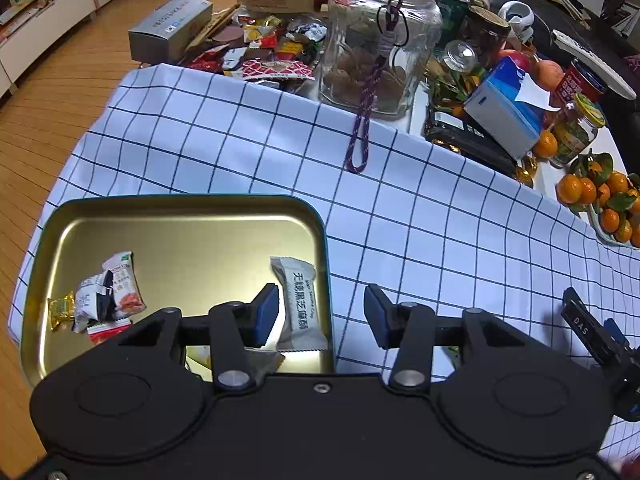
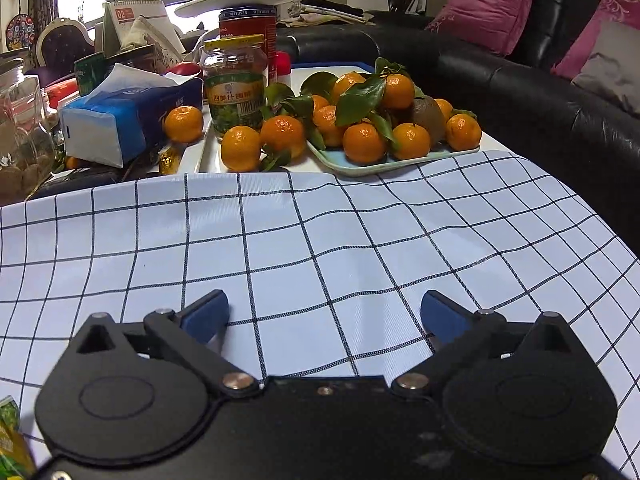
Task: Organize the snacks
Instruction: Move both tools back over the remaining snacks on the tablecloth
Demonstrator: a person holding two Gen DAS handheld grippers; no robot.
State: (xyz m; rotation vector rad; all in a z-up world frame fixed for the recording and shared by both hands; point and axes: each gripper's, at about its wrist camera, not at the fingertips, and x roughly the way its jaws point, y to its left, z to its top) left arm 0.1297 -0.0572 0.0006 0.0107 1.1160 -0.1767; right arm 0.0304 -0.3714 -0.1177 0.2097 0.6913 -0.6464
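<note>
1. Jaws of both grippers stand spread with nothing between the pads: the left gripper [image 1: 320, 316] hangs over the right wall of the tin, and the right gripper [image 2: 324, 316] hovers over bare checked cloth [image 2: 320, 240].
2. Snacks already sorted lie inside the gold tin [image 1: 188, 216]: a white bar packet [image 1: 298, 304] rests against its right wall, and a small heap of wrapped sweets [image 1: 108, 296] sits near its left side. The tin seems to serve as the collecting place, so it stands close to the person, on the cloth.
3. At the lower left corner of the right wrist view, a green and yellow packet [image 2: 10, 440] shows only partly; it is probably a snack that waits on the table.
4. More loose snacks [image 1: 264, 52] lie in a pile beyond the cloth, beside the glass jar [image 1: 380, 40].
5. Mandarins on the light tray [image 2: 384, 166] are apart from the work and appear not to be involved.
</note>
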